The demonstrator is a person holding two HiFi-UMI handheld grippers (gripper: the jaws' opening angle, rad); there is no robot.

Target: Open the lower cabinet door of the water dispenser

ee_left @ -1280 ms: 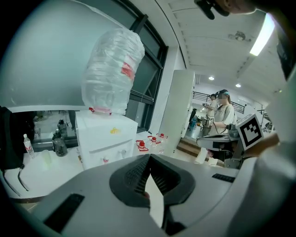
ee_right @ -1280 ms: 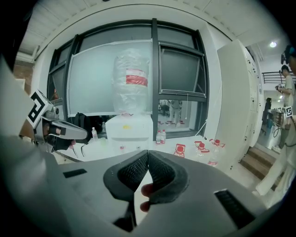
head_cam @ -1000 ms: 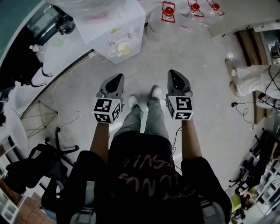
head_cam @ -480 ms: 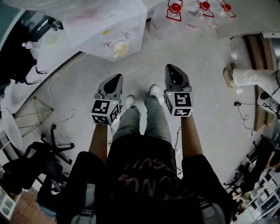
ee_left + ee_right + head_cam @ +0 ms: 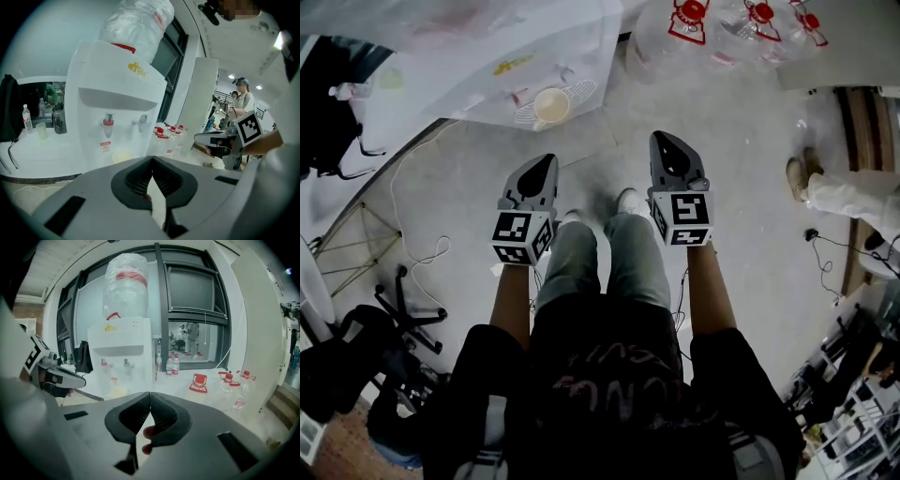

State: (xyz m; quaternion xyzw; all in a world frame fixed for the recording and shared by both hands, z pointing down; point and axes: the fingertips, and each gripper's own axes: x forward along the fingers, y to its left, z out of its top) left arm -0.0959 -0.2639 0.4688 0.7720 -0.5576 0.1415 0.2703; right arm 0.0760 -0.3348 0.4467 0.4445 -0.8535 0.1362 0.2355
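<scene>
Jaws closed (nothing between) on left gripper (image 5: 547,162) and right gripper (image 5: 663,141), facing dispenser (image 5: 115,70).

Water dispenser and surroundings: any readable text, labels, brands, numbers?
Nothing is legible enough to quote.
Water dispenser, yellow logo: too blurred.
Sticker under the red tap: too small.
Shirt print: upside down, not legible.
Bottle labels: too small.

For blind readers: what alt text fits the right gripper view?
A white water dispenser topped by a bottle stands ahead, seen past the shut, empty right hand-held gripper. The left hand-held gripper shows at left, red-capped bottles at right.
</scene>
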